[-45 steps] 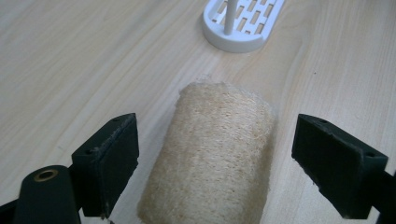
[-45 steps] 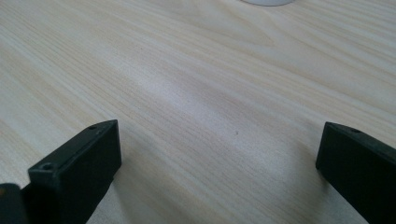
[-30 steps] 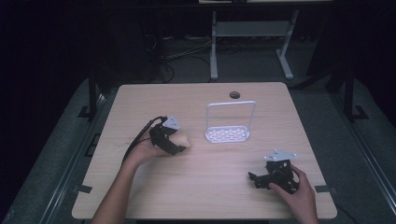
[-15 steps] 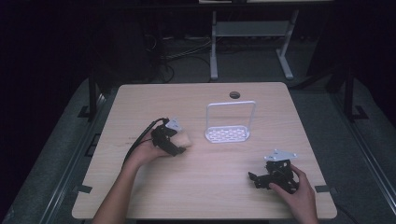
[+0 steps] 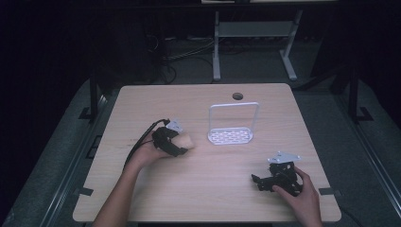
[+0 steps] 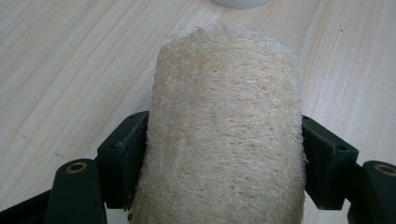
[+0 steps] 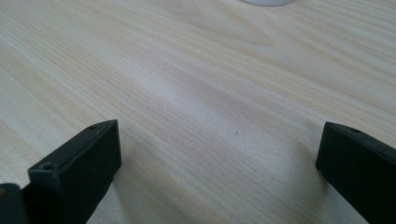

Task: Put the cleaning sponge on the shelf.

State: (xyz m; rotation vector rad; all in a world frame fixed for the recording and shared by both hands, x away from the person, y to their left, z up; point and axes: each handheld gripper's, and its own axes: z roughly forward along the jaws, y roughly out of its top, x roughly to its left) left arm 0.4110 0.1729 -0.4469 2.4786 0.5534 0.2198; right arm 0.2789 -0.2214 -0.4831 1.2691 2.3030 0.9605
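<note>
Loofah: the pale fibrous loofah (image 6: 224, 135) lies on the table (image 5: 203, 198) at about nine o'clock from the white rack (image 5: 232, 125), just beside it but apart; it lies lengthwise between the jaws, probably so they can take it across its narrower width.
Left gripper: the left gripper (image 5: 182, 144) has both pads touching the loofah's flanks, and the fibres look lightly squeezed; the jaws have just been closing on it, and I judge this the start of a pick-up.
Rack: it stands upright near the table's twelve o'clock edge with its slotted base bare, likely where the loofah is meant to go.
Right gripper: the right gripper (image 5: 276, 179) rests near five o'clock, well apart, jaws spread wide over bare wood, seemingly parked out of the way.
Change: compared with a second ago, hands, loofah and rack lie in the same spots; only the left jaws' gap is narrower.
</note>
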